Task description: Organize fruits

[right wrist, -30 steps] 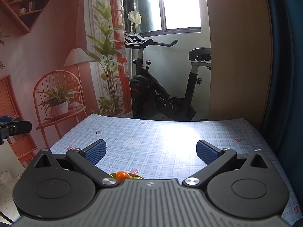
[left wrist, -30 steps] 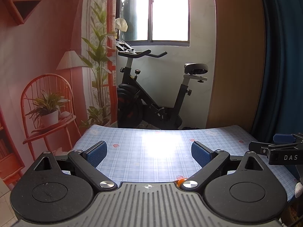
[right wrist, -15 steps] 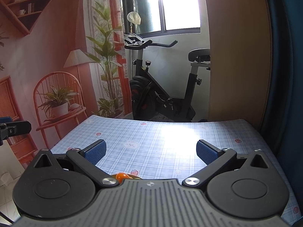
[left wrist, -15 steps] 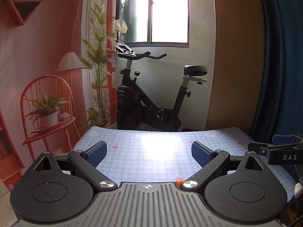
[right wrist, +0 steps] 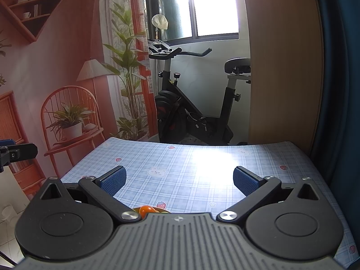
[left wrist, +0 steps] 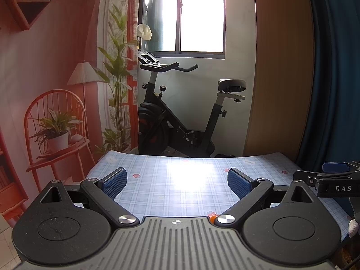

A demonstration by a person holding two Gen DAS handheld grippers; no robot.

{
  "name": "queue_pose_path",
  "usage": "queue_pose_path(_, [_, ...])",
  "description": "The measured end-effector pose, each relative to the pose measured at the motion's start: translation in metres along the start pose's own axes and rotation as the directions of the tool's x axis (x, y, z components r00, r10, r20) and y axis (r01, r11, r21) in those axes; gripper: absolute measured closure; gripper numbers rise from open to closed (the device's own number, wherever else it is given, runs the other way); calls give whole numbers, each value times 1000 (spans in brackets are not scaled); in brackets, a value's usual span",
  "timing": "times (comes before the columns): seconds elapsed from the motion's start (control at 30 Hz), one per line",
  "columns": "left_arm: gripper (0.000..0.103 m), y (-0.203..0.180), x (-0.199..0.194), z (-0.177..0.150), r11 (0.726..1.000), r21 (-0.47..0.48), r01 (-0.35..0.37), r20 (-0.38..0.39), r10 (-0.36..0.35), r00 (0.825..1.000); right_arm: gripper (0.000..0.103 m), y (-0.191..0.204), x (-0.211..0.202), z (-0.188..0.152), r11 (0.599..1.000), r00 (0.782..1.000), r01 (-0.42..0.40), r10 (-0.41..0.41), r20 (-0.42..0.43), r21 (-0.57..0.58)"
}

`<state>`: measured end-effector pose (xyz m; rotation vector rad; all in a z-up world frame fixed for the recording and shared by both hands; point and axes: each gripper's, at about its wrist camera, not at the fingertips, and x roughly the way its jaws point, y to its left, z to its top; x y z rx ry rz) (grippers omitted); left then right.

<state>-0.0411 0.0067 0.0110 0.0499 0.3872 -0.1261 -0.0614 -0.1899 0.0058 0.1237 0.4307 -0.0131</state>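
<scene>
Both grippers hover level above a checked tablecloth (left wrist: 171,193), the left gripper (left wrist: 177,182) and right gripper (right wrist: 179,180) spread wide and empty. An orange fruit (right wrist: 145,210) peeks out just under the right gripper's body; an exercise bike (left wrist: 180,117) stands beyond.

Worktop (right wrist: 202,168): cloth in pale blue and white plaid, printed with small pink strawberries and white bear faces.
Left claw (left wrist: 177,183): black arms, blue textured pads, grey ribbed body.
Right claw (right wrist: 180,180): same black, blue and grey.
Fruit (right wrist: 145,210): orange, with a sliver of yellow-green beside it.
Exercise bike (left wrist: 180,117): black, grey seat post.
Curtain (left wrist: 333,72): dark teal.
Backdrop (left wrist: 56,67): salmon-red, printed with green plants.
Panel (left wrist: 281,67): tan wood.
</scene>
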Motion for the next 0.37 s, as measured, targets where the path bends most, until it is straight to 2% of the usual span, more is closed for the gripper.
queue_pose_path(0.37, [4, 0, 0, -2, 1000, 2, 7, 8, -7, 1000, 0, 0, 1, 0, 1000, 1000, 13, -13, 1, 4])
